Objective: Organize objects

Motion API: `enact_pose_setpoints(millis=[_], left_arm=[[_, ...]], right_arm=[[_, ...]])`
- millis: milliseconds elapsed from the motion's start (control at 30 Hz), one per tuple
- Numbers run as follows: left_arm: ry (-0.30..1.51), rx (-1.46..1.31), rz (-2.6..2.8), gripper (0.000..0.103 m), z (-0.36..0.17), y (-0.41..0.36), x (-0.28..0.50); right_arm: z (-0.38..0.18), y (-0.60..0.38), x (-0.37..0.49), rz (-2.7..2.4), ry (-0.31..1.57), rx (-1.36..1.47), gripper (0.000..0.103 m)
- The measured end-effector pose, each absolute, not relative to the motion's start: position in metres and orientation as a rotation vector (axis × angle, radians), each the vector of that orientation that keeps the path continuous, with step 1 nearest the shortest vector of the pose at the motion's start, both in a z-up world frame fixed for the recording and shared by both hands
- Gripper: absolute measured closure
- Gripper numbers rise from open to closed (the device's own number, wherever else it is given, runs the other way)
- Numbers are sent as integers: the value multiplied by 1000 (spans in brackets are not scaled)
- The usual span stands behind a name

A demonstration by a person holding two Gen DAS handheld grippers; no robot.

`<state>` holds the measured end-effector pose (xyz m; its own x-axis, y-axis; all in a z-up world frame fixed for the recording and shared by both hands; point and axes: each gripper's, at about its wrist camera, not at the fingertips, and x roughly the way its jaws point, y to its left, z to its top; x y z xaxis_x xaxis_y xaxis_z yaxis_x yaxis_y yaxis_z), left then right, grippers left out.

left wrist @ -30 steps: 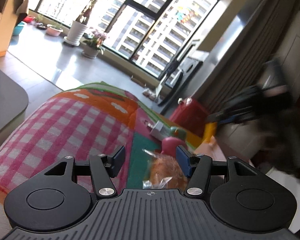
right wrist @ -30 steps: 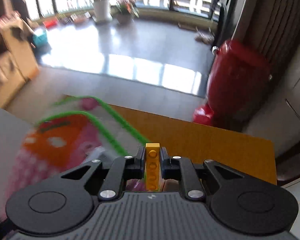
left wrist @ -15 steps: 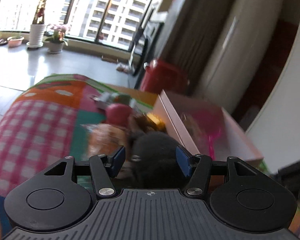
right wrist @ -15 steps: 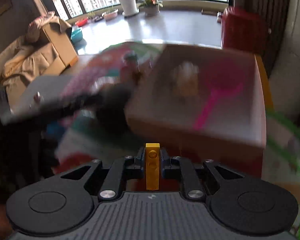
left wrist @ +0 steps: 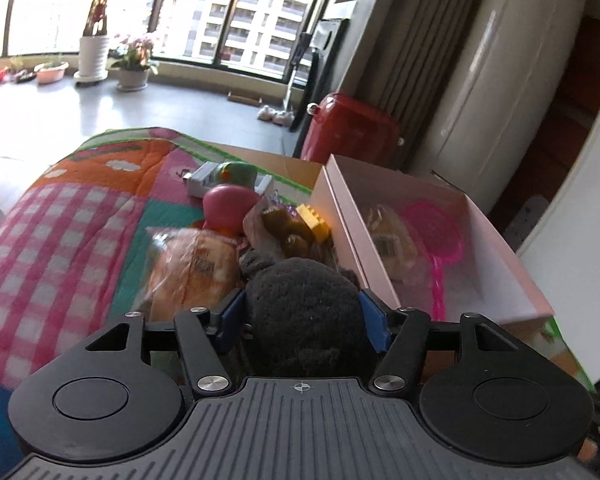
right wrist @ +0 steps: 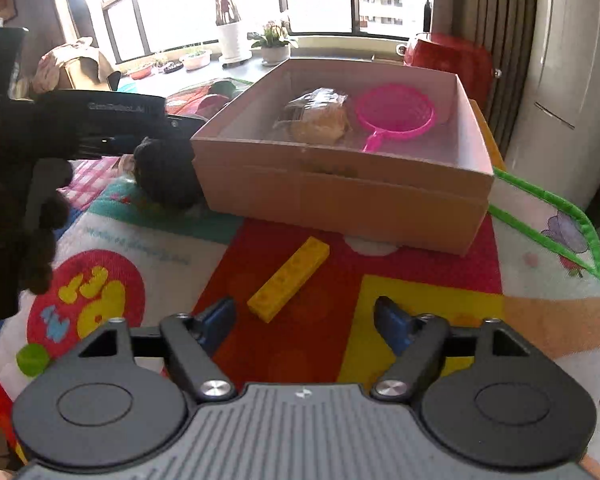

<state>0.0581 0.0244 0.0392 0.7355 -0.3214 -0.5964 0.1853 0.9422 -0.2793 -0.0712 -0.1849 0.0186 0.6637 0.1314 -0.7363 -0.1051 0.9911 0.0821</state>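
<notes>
Beside pink box (right wrist: 340,196), left gripper (left wrist: 304,316) jaws around dark plush (left wrist: 304,312), perhaps touching; right gripper (right wrist: 304,316) jaws wide, yellow brick (right wrist: 288,278) loose on mat

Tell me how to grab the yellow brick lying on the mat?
Grip the yellow brick across its two long sides, near the middle, coming down from above. It lies flat and slanted on the mat, so I'd turn the open right gripper until its fingers line up with those sides.

Open mat (right wrist: 428,300) before right claw (right wrist: 305,314) (yellow brick (right wrist: 289,279) aside), box wall (right wrist: 340,196) beyond
</notes>
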Motion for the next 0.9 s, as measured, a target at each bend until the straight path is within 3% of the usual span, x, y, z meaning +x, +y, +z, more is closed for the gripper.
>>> enact_pose_setpoints(millis=[67,133,200,367,567,800,867,900], left_arm=[[701,-176,-290,38,42,25,39],[702,-132,-306,38,43,24,15],[693,-79,-325,37,44,21,-12],[656,-89,-312,34,41,22,-54],[685,-124,-302,27,36,19,-41],[708,-106,-349,30,24,7,-43],[712,-103,-350,31,24,7,-43],[713,-104,-351,31,24,8,-44]], right_arm=[[16,-184,-77,117,820,22,15],[13,-181,-82,106,812,7,4],[9,-182,-88,98,804,14,0],[6,-180,-94,75,780,-3,0],[8,-172,-88,18,818,9,0],[9,-171,-70,30,779,46,0],[10,-170,-61,23,776,52,3],[11,-168,-56,14,772,46,9]])
